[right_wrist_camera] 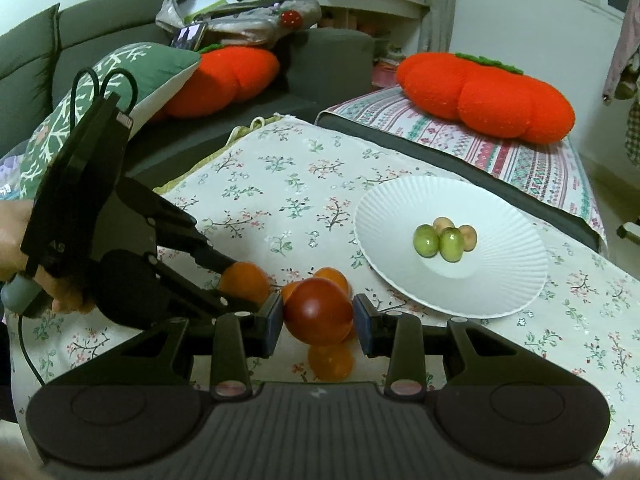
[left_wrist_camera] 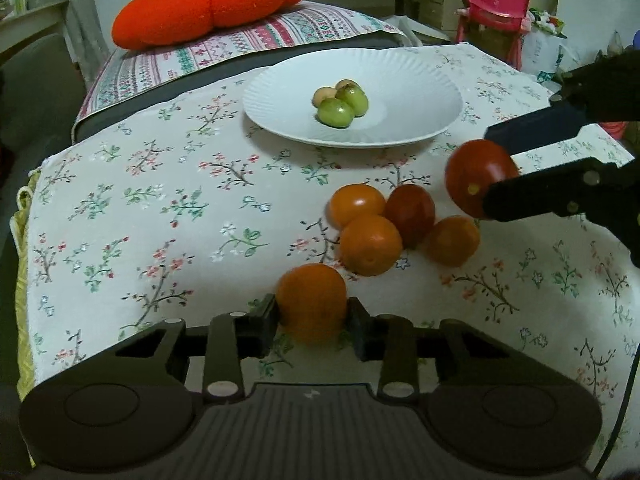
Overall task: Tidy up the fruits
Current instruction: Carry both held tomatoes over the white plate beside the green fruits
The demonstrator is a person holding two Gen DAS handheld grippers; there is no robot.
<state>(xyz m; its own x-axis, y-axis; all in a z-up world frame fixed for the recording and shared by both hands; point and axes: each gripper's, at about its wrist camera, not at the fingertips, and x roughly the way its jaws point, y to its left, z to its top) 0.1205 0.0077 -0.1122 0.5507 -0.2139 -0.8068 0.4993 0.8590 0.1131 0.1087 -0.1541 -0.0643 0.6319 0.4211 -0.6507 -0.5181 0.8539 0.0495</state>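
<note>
My left gripper (left_wrist_camera: 312, 316) is shut on an orange tomato (left_wrist_camera: 311, 298) low over the floral cloth (left_wrist_camera: 160, 200); in the right wrist view the same gripper (right_wrist_camera: 240, 282) pinches that tomato (right_wrist_camera: 246, 282). My right gripper (right_wrist_camera: 318, 320) is shut on a dark red tomato (right_wrist_camera: 318, 310), held above the cloth; from the left wrist it shows at the right (left_wrist_camera: 491, 168) with the red tomato (left_wrist_camera: 478, 174). Several loose tomatoes (left_wrist_camera: 370, 244) lie clustered between the two grippers. Beyond them stands a white ribbed plate (left_wrist_camera: 280, 80) (right_wrist_camera: 500, 292) holding several small green and tan fruits (left_wrist_camera: 340, 104) (right_wrist_camera: 444, 240).
An orange pumpkin-shaped cushion (left_wrist_camera: 212, 0) (right_wrist_camera: 488, 92) rests on a striped cloth behind the plate. A second one (right_wrist_camera: 224, 80) and a green pillow (right_wrist_camera: 100, 92) lie on the sofa. A pink chair (left_wrist_camera: 496, 4) stands far back. A hand (right_wrist_camera: 12, 240) grips the left gripper's handle.
</note>
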